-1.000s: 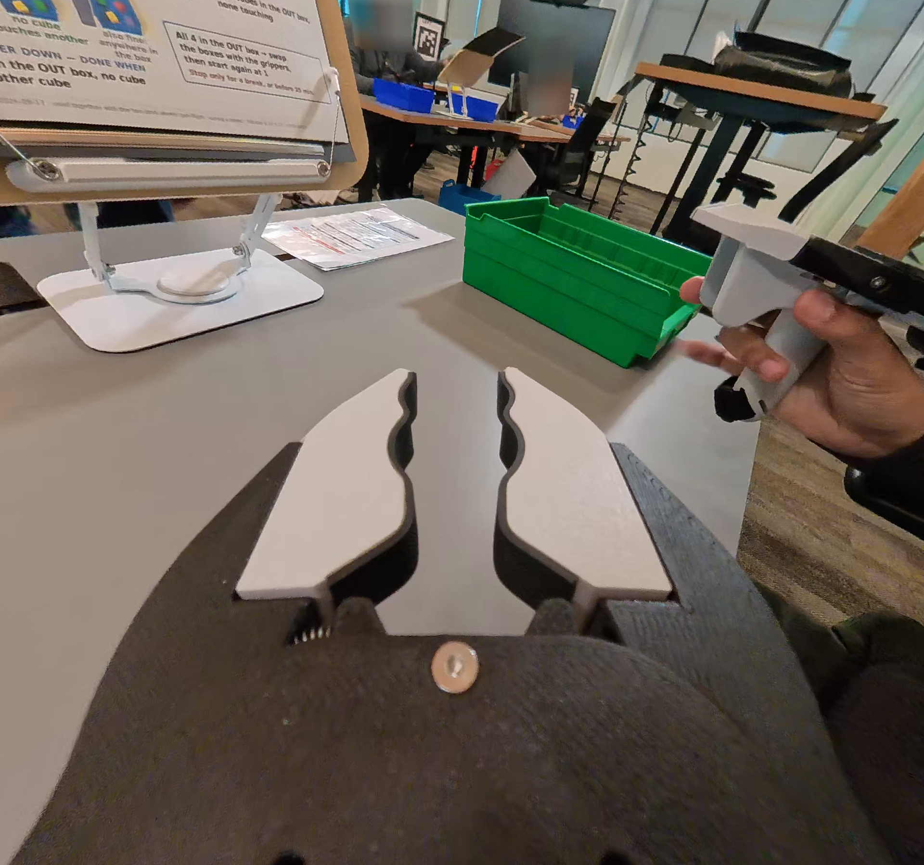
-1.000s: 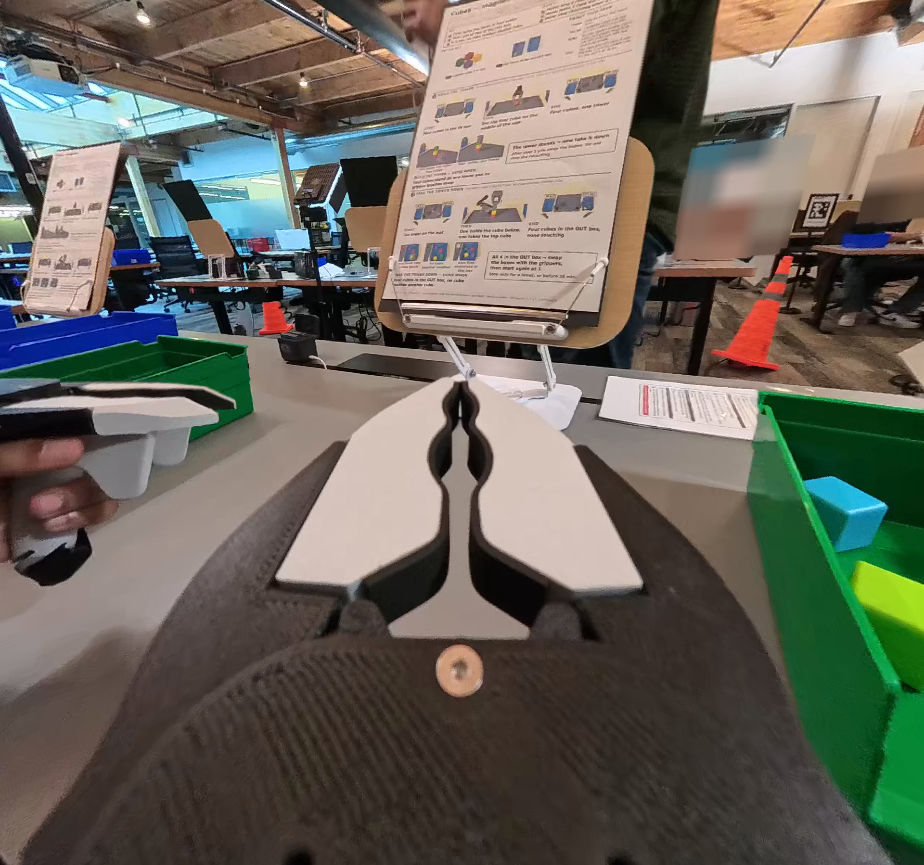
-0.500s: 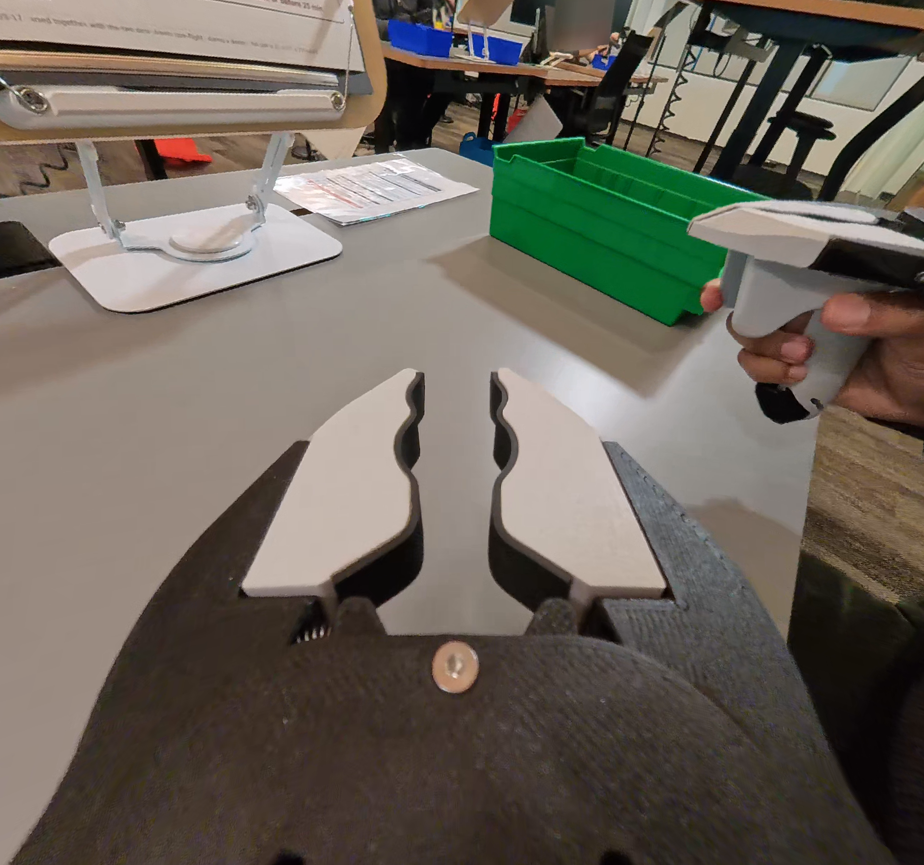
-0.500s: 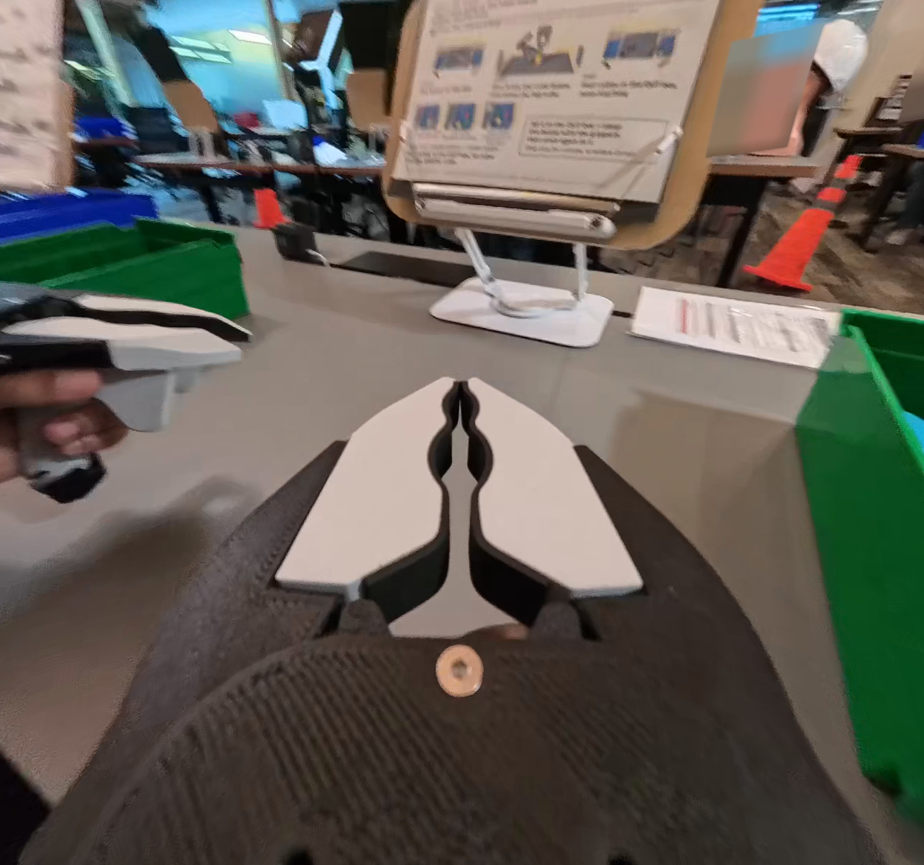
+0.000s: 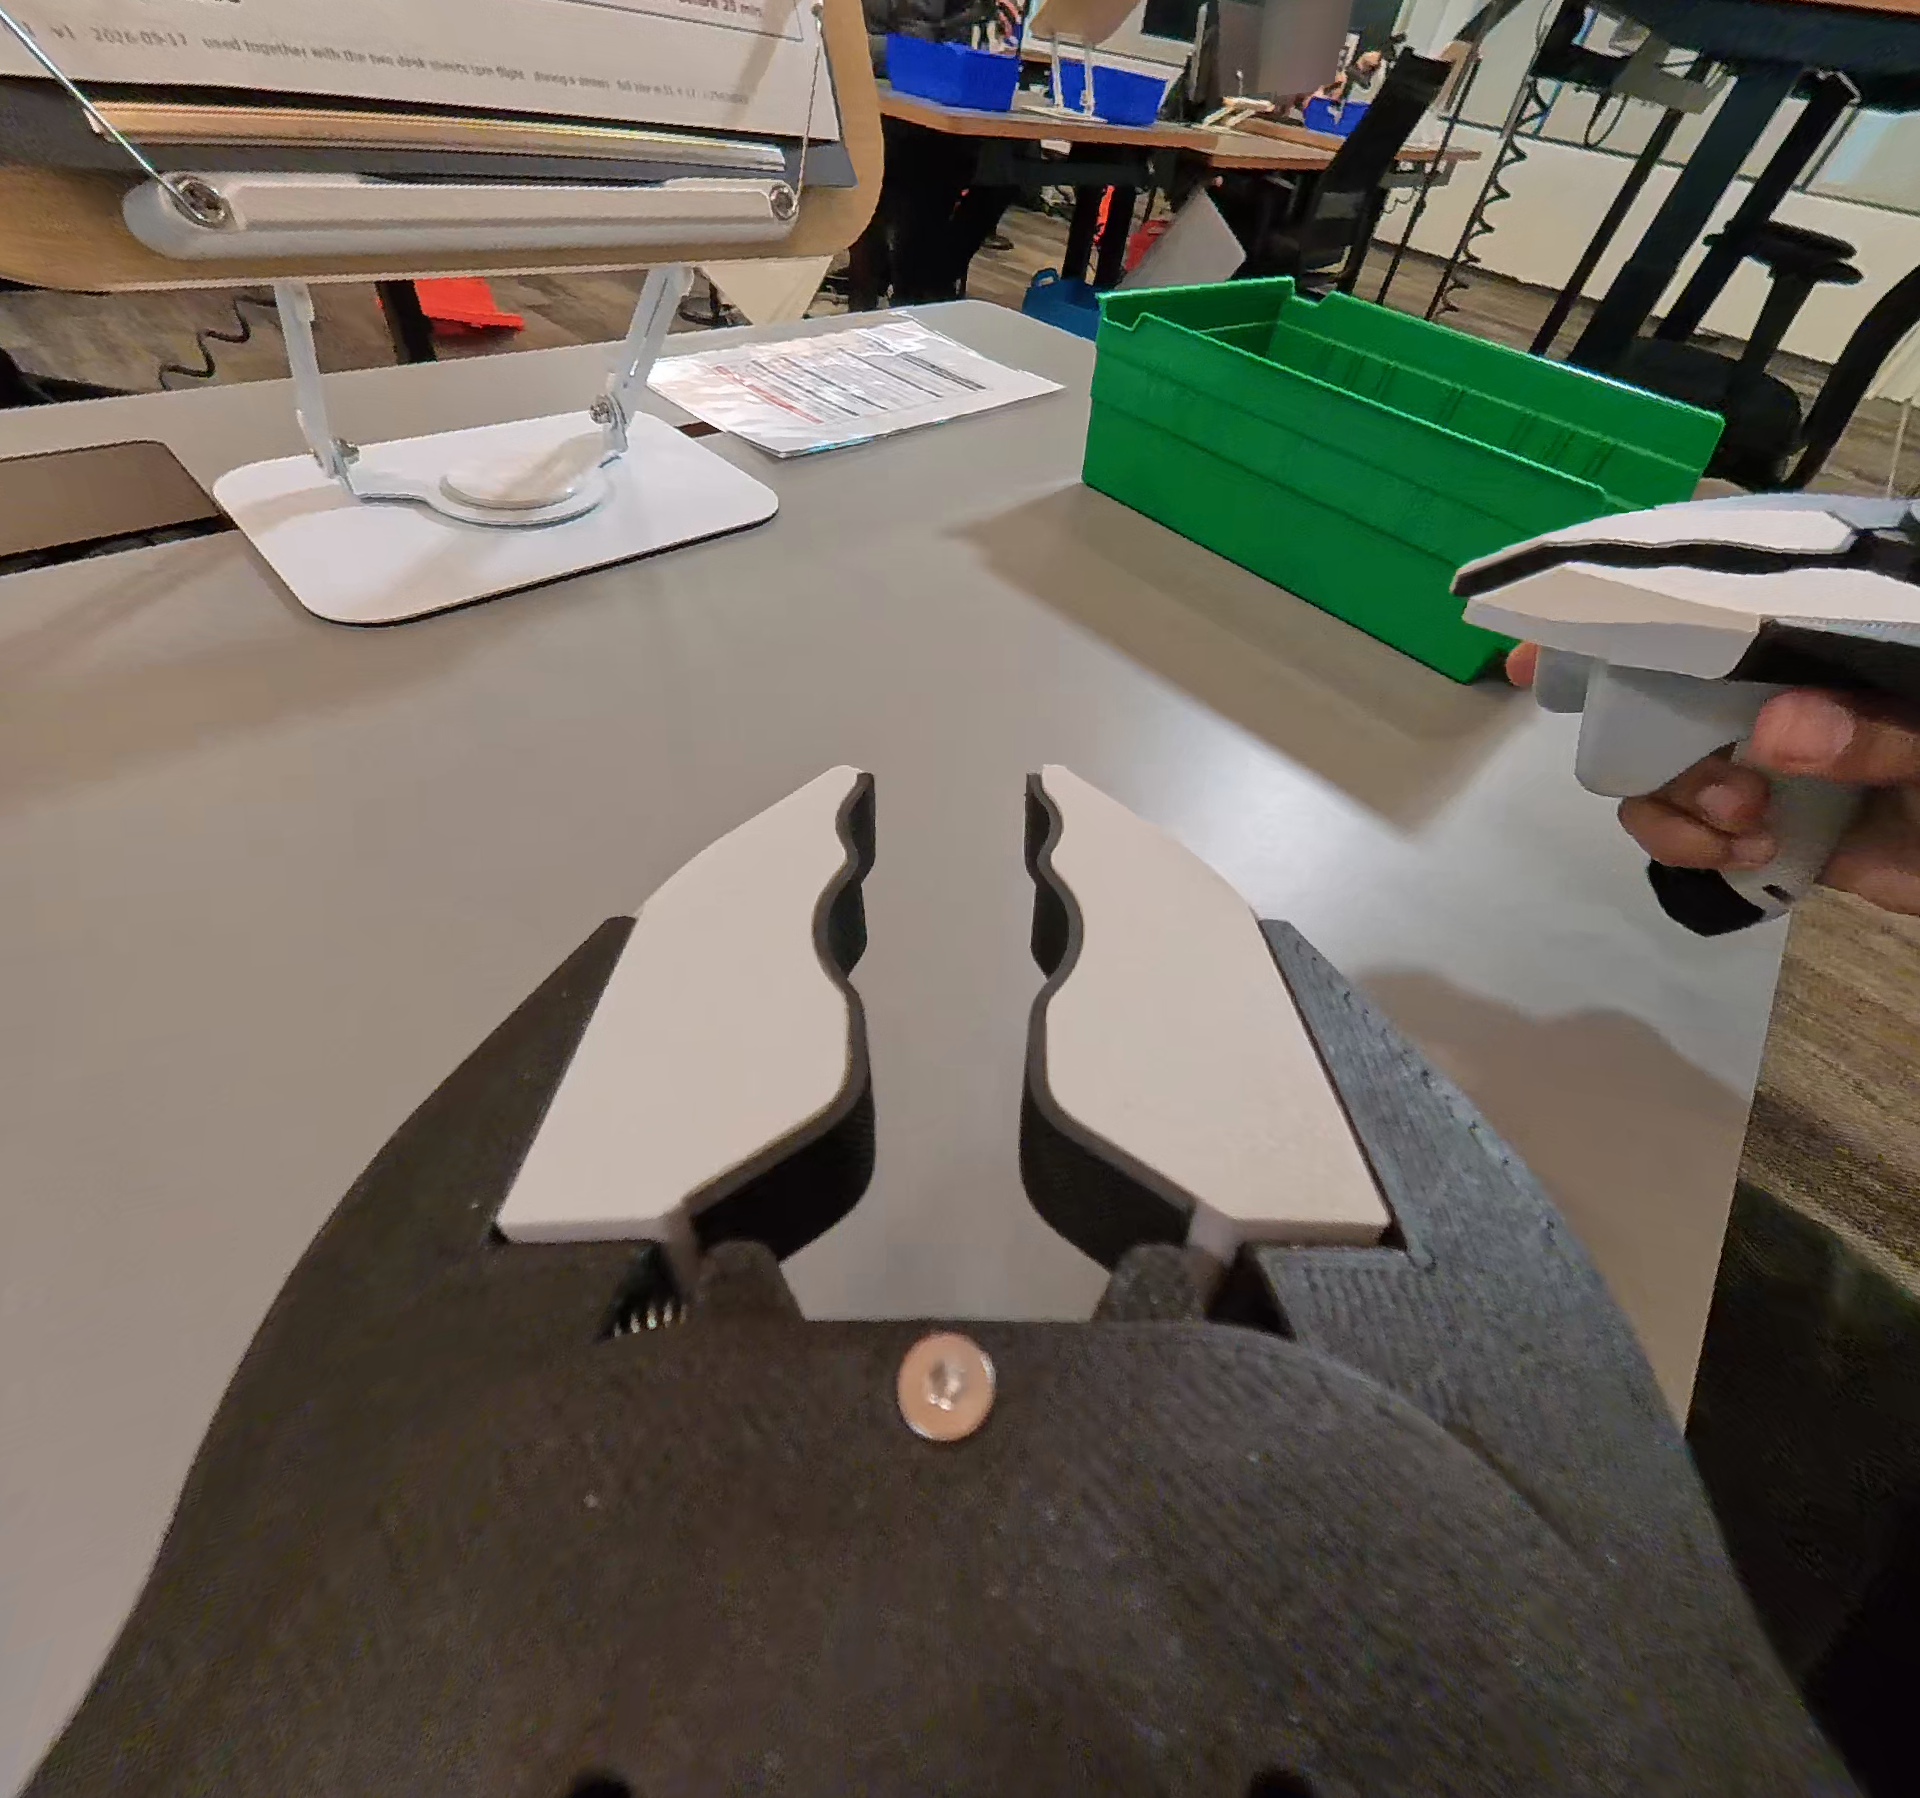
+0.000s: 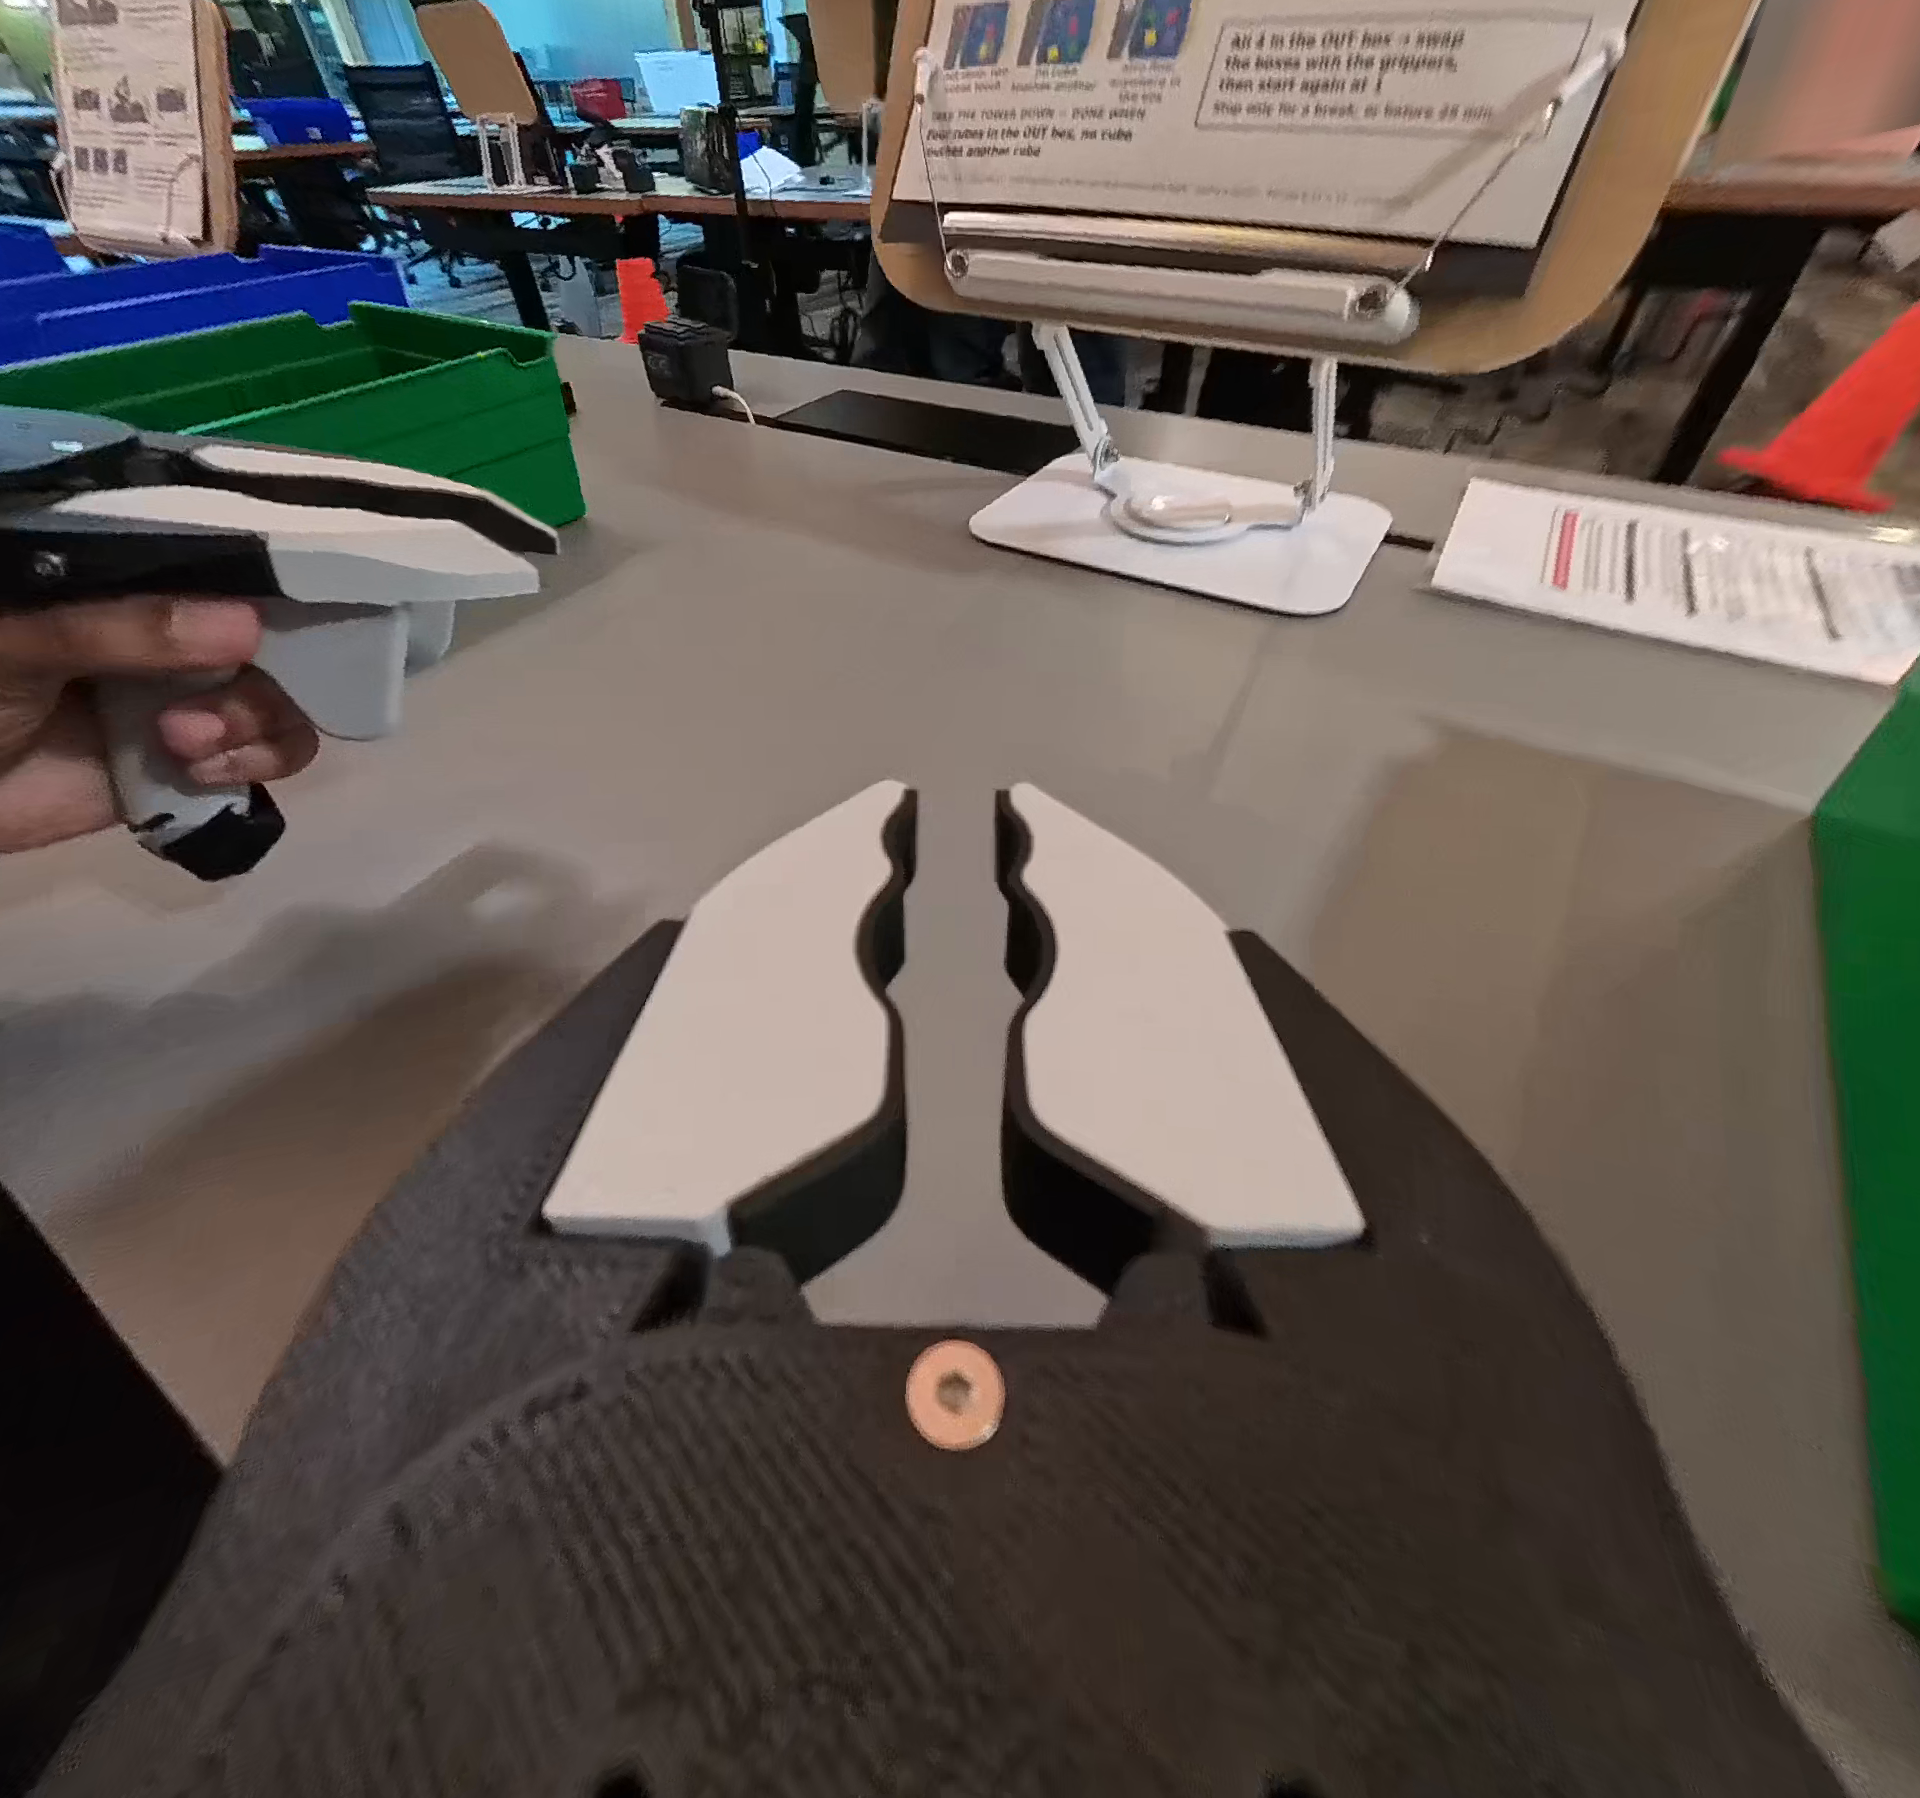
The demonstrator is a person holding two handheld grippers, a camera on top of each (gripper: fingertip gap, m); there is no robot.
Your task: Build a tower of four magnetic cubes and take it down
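My left gripper (image 5: pixel 951 777) is open and empty, held low over the bare grey table (image 5: pixel 520 813). My right gripper (image 6: pixel 956 792) is empty too, its jaws a narrow gap apart over the same table. Each gripper shows in the other's view, held in a hand: the right one (image 5: pixel 1470 595) at the right edge of the left wrist view, in front of a green bin (image 5: pixel 1351 460), and the left one (image 6: pixel 540 559) at the left of the right wrist view, in front of another green bin (image 6: pixel 343 408). Neither touches anything.
A document stand with a printed sheet (image 5: pixel 499 512) stands at the table's back, also in the right wrist view (image 6: pixel 1174 533). A laminated sheet (image 5: pixel 852 382) lies next to it. A green bin's corner (image 6: pixel 1870 1021) is close on the right. A blue bin (image 6: pixel 156 294) sits behind the left one.
My right gripper was shut and has opened to a narrow gap. Both grippers have tipped down and moved lower over the table. The left gripper stays open.
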